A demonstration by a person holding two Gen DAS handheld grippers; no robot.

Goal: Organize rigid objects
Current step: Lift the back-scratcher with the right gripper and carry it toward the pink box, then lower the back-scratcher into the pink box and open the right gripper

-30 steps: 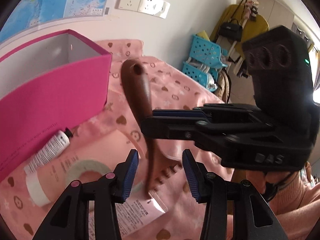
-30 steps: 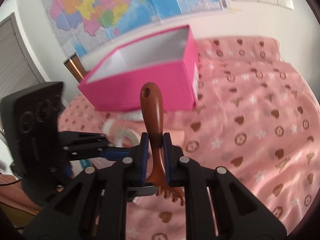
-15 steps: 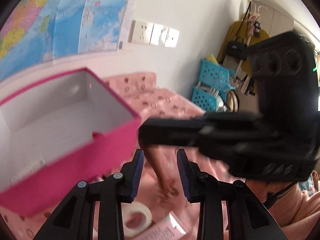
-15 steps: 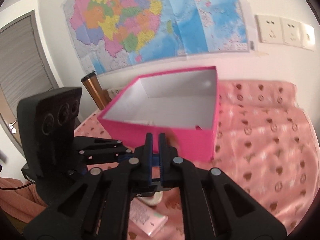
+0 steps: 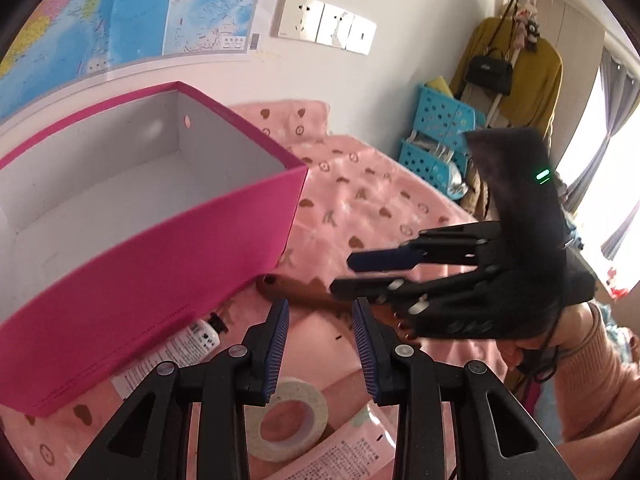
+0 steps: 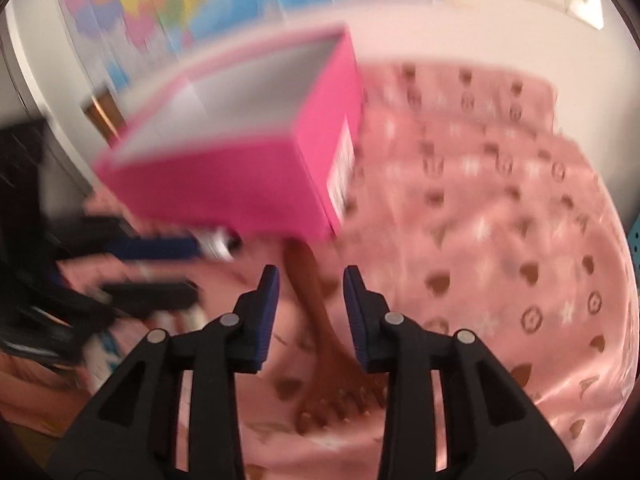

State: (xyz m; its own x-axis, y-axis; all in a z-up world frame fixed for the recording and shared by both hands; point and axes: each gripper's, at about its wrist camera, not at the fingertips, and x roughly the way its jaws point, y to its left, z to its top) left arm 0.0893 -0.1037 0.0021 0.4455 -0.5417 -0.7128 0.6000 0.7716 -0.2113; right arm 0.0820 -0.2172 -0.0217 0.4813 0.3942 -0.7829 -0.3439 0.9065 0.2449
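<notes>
Pink blanket [image 6: 500, 240]: comb [image 6: 320, 320] between open fingers [image 6: 268, 312]

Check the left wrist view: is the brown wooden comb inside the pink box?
No. The pink box shows only a bare white interior, while the brown wooden comb lies outside it on the pink blanket.

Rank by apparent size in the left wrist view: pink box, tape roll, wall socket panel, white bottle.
1. pink box, by far the largest.
2. wall socket panel and tape roll: look about alike; the panel is far off, the roll close, so unranked.
3. white bottle, though partly hidden behind the box.
</notes>
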